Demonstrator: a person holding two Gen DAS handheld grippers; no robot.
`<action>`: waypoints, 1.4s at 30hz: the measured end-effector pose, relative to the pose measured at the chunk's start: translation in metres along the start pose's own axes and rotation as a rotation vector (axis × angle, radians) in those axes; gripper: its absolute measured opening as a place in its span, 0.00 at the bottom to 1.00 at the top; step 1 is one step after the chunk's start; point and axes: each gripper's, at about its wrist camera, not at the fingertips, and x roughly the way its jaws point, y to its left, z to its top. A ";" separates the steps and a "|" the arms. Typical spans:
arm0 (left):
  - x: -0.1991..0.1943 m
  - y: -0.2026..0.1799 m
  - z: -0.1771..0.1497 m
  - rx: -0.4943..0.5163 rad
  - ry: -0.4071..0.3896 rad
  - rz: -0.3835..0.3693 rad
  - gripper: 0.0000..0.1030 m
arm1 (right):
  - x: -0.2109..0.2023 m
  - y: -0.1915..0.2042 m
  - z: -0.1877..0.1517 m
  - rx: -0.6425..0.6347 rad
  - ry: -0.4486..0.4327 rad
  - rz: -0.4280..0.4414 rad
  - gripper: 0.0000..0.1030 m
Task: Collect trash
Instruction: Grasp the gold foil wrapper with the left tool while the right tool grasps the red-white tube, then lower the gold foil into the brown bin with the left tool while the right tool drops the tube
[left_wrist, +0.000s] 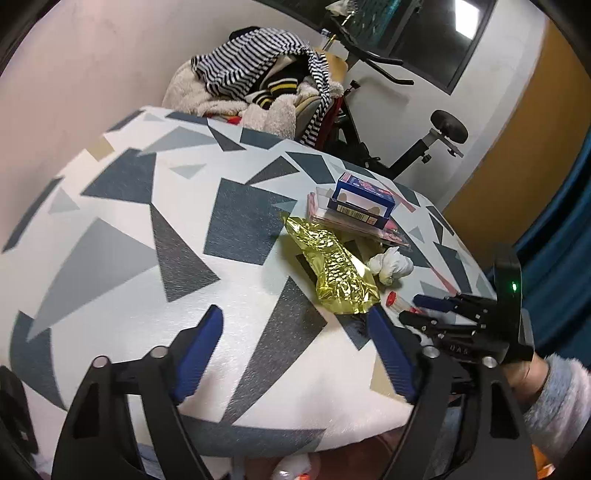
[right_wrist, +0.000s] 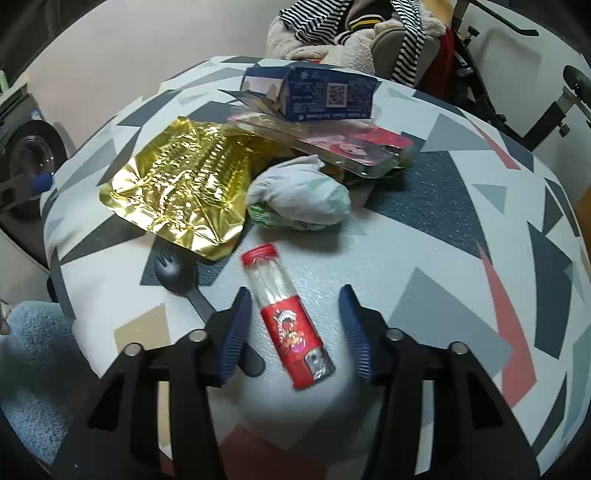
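Note:
A small clear tube with a red cap and red label (right_wrist: 284, 310) lies on the patterned table, between the jaws of my right gripper (right_wrist: 294, 291). The left pad is close beside it and the right pad stands clear, so the gripper is open. Beyond the tube lie a crumpled gold foil wrapper (right_wrist: 177, 184), a balled white wrapper (right_wrist: 299, 199) and a black spork (right_wrist: 173, 275). My left gripper (left_wrist: 295, 312) hovers open over bare tablecloth, its right fingertip at the near edge of the gold foil (left_wrist: 332, 269). The right gripper (left_wrist: 413, 309) also shows there, at the tube (left_wrist: 397, 301).
A blue carton (right_wrist: 317, 96) rests on a flat red and pink package (right_wrist: 351, 147) at the far side. Behind the table (left_wrist: 129, 229) stand a chair heaped with clothes (left_wrist: 258, 85) and an exercise bike (left_wrist: 369, 144). A washing machine (right_wrist: 29, 155) is at the left. A sleeved hand (left_wrist: 554, 391) holds the right gripper.

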 end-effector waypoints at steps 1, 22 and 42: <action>0.003 0.001 0.002 -0.011 0.004 -0.007 0.70 | 0.000 0.002 -0.001 -0.015 -0.006 0.009 0.39; 0.093 0.000 0.022 -0.205 0.124 -0.089 0.13 | -0.048 -0.019 -0.030 0.206 -0.192 0.040 0.26; -0.042 -0.038 0.032 0.128 -0.060 -0.034 0.09 | -0.116 -0.002 -0.043 0.248 -0.299 0.025 0.26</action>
